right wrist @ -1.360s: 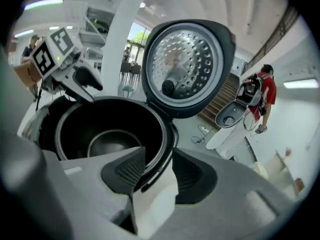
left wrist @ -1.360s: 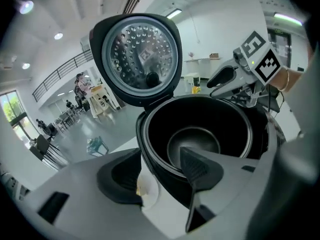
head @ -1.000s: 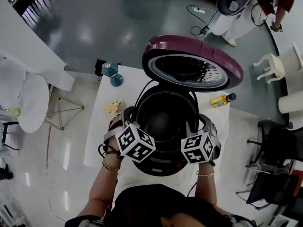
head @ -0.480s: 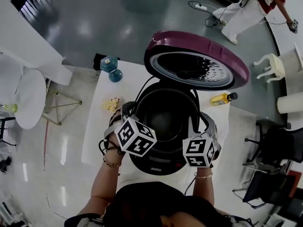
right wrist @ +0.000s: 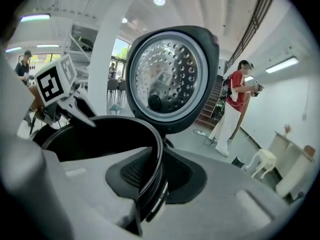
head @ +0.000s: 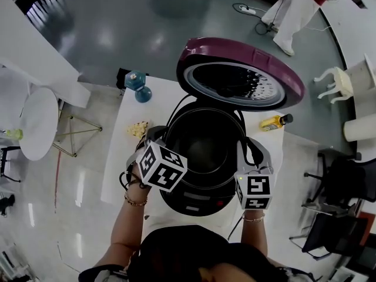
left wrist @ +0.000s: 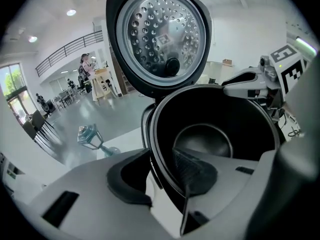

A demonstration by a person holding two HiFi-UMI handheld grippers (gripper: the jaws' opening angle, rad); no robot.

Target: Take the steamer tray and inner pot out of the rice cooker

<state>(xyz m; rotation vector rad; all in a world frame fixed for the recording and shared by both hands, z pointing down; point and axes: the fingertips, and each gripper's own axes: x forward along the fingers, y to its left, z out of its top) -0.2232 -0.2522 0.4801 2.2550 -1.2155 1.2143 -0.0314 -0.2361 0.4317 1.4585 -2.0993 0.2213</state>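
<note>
The rice cooker (head: 197, 201) stands on the white table (head: 120, 163) with its maroon lid (head: 239, 75) tipped up and back. Inside sits the black inner pot (head: 202, 148), its bottom bare. My left gripper (head: 157, 138) straddles the pot's left rim (left wrist: 156, 154), one pad outside and one inside. My right gripper (head: 247, 150) straddles the right rim (right wrist: 157, 159) the same way. Both pairs of jaws have just been closing, with the rim between them, and the pads press on it. The lid's perforated metal plate (left wrist: 160, 34) faces both gripper views.
A yellow bottle (head: 275, 122) lies right of the cooker. A teal ornament (head: 138, 88) and a pale crumpled item (head: 139, 129) sit on the table's left. A person (head: 299, 10) walks at the far right. Dark chairs (head: 338, 184) stand right, a round white table (head: 36, 125) left.
Both marker cubes have rolled, and the right one has slid toward me in the head view. The person in the background has walked on.
</note>
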